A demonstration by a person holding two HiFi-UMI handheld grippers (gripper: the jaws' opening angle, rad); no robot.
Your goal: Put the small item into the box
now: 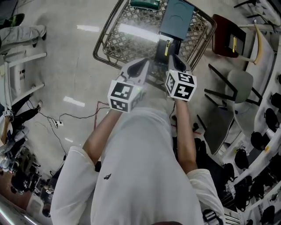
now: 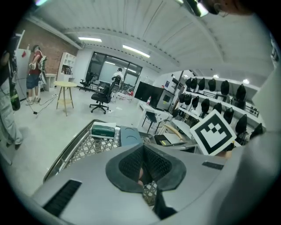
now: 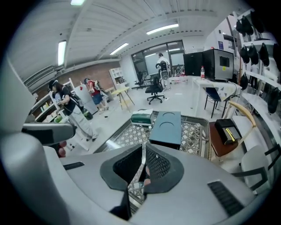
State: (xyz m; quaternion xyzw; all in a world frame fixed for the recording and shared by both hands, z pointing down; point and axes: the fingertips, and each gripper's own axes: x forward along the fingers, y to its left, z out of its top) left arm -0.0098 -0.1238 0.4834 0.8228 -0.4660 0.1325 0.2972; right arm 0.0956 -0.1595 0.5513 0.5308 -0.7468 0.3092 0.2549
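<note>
Steel mesh forms the wire basket [image 1: 103,44] standing on the pale, glossy floor, and we count two things in it. One is a slate-blue box [image 1: 178,15], flat and rectangular, with two round recesses pressed into its top. The other is a small green packet [image 1: 144,3] with a white upper face. It lies at the basket's far end, just beside the box and not in it.

We see the person, in a white shirt, hold both grippers close in front of the body, above the basket's near rim. That leaves the packet well apart from either one, across the open lattice of the basket floor.

The left gripper [image 1: 145,64] has its jaws pressed together, dark ribbed pads meeting in a narrow seam, with nothing gripped. The right gripper [image 1: 174,59] shows the same: pads closed on each other, empty, pointing toward the box.

A brown-seated chair [image 1: 223,38] stands just right of the basket.
</note>
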